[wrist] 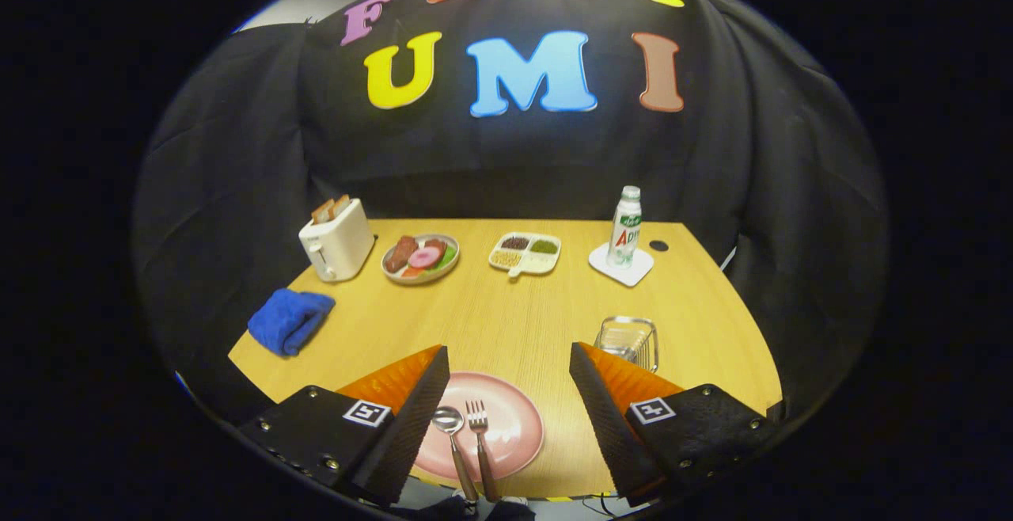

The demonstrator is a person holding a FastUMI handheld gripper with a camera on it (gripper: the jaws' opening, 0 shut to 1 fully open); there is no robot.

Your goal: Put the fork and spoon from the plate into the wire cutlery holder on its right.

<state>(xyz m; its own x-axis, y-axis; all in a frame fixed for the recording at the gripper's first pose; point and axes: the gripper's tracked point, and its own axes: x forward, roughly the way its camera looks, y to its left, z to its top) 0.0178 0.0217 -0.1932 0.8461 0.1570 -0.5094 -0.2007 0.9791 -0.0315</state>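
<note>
- A wooden surface stands in a booth walled with black cloth
- At the lower centre of the frame a pink plate carries a spoon and a fork side by side, handles toward the camera
- The gripper hovers above the plate, fingers spread wide and holding nothing; spoon and fork lie between them
- The wire cutlery holder stands right of the plate, just beyond the right finger
- Across the far side sit a toaster, a food plate, a divided dish and a bottle on a coaster
- A blue cloth lies at the left
</note>
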